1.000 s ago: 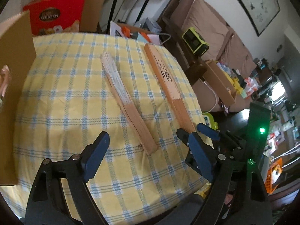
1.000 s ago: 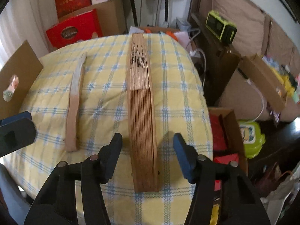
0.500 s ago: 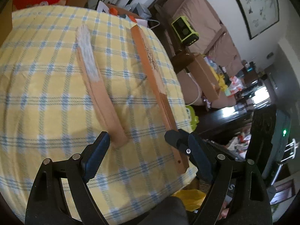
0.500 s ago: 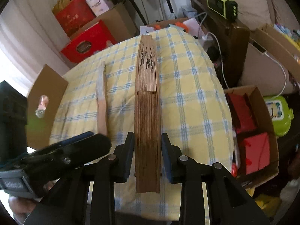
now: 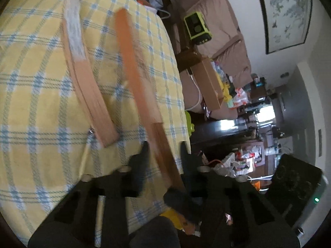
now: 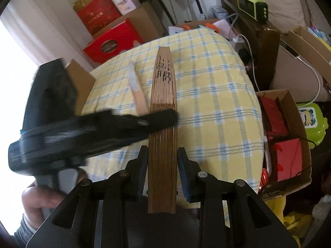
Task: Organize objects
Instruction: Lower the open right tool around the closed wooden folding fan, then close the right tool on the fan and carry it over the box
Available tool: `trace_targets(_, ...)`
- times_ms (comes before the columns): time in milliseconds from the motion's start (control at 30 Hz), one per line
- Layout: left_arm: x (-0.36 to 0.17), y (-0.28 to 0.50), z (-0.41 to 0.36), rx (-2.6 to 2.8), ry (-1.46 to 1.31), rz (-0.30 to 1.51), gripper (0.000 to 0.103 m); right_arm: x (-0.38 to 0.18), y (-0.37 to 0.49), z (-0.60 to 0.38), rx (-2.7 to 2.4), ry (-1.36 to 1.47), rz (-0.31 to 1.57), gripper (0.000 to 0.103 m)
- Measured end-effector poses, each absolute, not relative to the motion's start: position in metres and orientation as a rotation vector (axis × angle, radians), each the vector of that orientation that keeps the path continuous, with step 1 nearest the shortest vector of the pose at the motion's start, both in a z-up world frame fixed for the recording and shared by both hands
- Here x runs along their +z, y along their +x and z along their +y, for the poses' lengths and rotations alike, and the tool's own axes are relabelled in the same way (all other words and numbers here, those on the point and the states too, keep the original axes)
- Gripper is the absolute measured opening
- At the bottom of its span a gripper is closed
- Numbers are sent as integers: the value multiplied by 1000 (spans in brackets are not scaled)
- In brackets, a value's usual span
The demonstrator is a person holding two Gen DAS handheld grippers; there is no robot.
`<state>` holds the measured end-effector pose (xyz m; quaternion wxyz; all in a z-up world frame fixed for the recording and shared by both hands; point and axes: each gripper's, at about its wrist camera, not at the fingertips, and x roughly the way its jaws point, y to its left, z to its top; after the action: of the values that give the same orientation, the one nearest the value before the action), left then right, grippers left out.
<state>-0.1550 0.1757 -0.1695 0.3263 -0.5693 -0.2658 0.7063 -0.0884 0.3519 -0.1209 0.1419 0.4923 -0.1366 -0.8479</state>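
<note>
The dark folded fan (image 6: 163,128), a stack of thin brown wooden slats with black marks on its far paper part, has its long axis running from 6 o'clock to 12 o'clock in the right wrist view, its squared butt nearest the camera and its tapered tip pointing away over the table. The right gripper (image 6: 162,161) clamps its near end, blue pads narrow against both flat sides. The left gripper (image 6: 159,119) reaches in from 9 o'clock and crosses the fan's middle; its jaws are closing with the fan between them, and motion blur hides whether the pads press yet. The pale folded fan (image 5: 86,78), smooth light wood with a whitish paper end, lies flat on the yellow-and-blue checked tablecloth (image 6: 217,107) just beside at 11 o'clock, roughly parallel.
</note>
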Motion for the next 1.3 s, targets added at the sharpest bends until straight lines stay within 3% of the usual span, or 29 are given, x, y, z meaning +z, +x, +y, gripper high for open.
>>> trace_targets(400,-100,-135,141,1988,-1290,-660,14,-66,-74,314,-2475,1273,-220,29)
trace_targets(767,-30,-128,34,2193,-1083,-777,15,7,-81,222,-2356,1082,15,29)
trace_targets(1300,-42,-155,-147,2433,-1124,-943,16,3,-134,41,-2056,1071,148,29)
